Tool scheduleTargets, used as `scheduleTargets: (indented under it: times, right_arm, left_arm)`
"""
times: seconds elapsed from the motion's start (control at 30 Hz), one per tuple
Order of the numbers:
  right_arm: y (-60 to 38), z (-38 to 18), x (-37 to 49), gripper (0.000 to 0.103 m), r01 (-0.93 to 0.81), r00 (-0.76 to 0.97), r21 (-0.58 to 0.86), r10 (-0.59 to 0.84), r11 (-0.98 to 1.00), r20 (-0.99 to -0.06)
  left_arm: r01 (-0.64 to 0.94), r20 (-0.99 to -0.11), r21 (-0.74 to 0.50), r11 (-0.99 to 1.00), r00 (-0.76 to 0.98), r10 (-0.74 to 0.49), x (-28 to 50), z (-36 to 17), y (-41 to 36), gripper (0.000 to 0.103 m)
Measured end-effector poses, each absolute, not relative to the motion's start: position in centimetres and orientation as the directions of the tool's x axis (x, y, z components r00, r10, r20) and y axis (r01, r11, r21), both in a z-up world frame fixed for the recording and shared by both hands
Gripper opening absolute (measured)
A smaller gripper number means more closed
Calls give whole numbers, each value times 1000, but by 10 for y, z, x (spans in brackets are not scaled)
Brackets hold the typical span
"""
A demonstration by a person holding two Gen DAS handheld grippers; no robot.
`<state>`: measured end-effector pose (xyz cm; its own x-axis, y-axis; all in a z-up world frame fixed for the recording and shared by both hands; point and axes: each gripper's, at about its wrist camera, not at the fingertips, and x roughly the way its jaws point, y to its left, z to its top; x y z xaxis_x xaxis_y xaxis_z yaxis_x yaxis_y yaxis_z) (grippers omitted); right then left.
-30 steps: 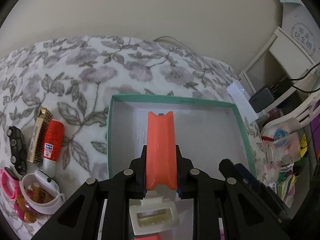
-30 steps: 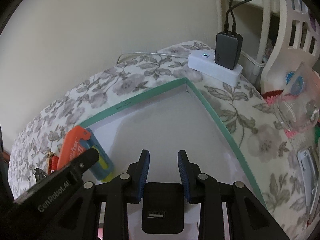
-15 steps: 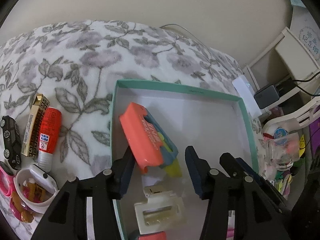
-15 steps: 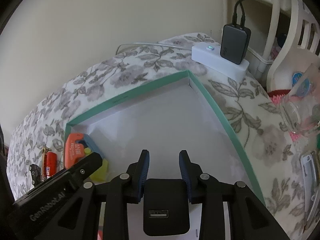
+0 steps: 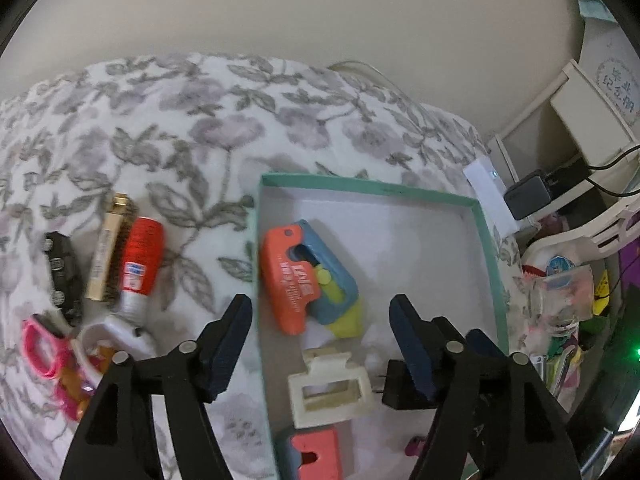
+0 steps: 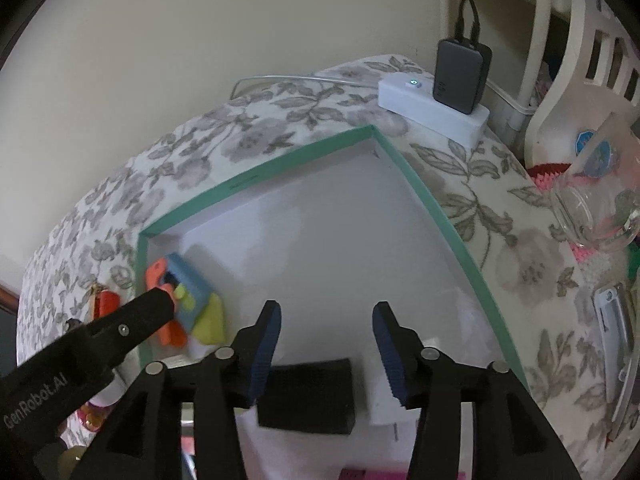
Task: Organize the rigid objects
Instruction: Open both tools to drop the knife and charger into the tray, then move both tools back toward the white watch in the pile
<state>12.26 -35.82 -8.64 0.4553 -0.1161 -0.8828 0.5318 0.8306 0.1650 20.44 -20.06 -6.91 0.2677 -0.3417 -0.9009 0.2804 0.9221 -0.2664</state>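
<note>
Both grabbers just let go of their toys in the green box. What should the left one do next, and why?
Probably lift the left gripper clear and swing it left toward the red-capped tube on the flowered blanket. Its jaws have just been opening, and the orange-and-blue toy lies free in the teal-rimmed box, while several things wait outside it.

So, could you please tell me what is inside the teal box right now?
The box holds an orange-and-blue toy, a cream hair clip, a black charger and a smaller coral piece. The grippers hide its near end.
</note>
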Motion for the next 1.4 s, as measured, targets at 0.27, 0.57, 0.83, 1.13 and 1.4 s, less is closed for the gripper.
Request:
scheduleTargets:
  times: [0.27, 0.57, 0.83, 1.13, 1.4]
  right_arm:
    - [-334, -65, 116, 69, 513, 464, 139, -137, 847, -875]
    - [-290, -54, 121, 86, 454, 483, 123, -127, 882, -866]
    - [-235, -52, 135, 99, 372, 495, 88, -117, 924, -861]
    - [-171, -55, 153, 99, 268, 511, 97, -56, 958, -858]
    - [-134, -75, 162, 99, 173, 484, 129, 30, 976, -875]
  left_arm:
    - [224, -911, -166, 960, 337, -236, 197, -46, -170, 82]
    - [67, -910, -27, 997, 411, -53, 204, -36, -92, 94]
    - [-90, -915, -7, 996, 402, 30, 210, -37, -18, 102]
    - [-171, -923, 54, 984, 367, 114, 209, -43, 45, 102]
    - [-249, -950, 17, 968, 299, 93, 214, -59, 74, 102]
